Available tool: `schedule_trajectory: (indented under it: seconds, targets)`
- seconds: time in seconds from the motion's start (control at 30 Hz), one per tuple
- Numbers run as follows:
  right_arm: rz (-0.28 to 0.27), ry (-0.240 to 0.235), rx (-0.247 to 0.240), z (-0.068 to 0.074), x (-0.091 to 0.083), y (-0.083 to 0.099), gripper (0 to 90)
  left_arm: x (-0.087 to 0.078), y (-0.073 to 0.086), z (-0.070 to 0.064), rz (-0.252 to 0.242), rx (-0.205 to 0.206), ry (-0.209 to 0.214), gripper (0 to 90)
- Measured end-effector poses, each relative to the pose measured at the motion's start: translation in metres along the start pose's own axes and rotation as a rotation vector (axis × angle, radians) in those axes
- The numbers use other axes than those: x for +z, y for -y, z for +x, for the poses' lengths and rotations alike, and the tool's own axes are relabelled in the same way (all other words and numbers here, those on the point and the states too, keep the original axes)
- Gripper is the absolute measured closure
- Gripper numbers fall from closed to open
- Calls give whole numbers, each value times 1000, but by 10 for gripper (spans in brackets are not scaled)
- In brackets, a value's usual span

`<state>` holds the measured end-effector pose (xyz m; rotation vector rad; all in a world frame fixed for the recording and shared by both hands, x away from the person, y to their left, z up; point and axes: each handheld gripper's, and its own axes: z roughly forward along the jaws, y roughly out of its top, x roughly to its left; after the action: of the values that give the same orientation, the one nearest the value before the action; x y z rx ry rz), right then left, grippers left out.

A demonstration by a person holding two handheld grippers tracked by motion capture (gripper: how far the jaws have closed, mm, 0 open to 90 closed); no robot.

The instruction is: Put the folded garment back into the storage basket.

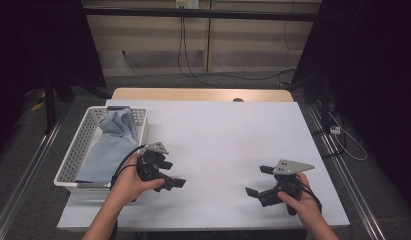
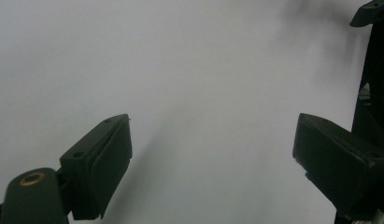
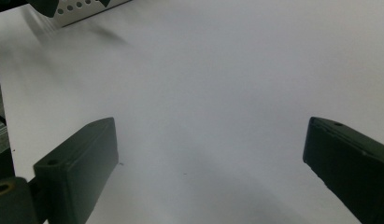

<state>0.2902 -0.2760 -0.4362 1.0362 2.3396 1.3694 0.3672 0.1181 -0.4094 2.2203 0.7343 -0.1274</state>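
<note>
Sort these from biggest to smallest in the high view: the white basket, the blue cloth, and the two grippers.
1. White basket.
2. Blue cloth, lying in it.
3. Left gripper and right gripper: they look about alike, so I won't rank them.

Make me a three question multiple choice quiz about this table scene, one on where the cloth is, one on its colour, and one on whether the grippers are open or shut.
1. Where does the cloth lie?
A. In the white basket at the left of the table
B. In the middle of the white table top
C. Between the jaws of the right gripper

2. What colour is the cloth?
A. Red
B. Light blue
C. Black

3. How do the jaws of the left gripper and the right gripper stand?
A. Both shut
B. Left shut, right open
C. Both open, nothing between them

Answers:
1. A, since the high view shows the cloth inside the perforated basket.
2. B, since the fabric looks pale blue against the white basket.
3. C, since each gripper view shows bare white table between its wide-apart jaws.
</note>
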Motion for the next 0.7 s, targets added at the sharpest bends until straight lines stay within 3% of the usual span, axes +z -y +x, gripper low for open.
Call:
schedule_trajectory:
  seconds: [0.7]
  targets:
    - [-10,10,-1,-2,-2,3,30,-2,13,4,10,3,-2,111]
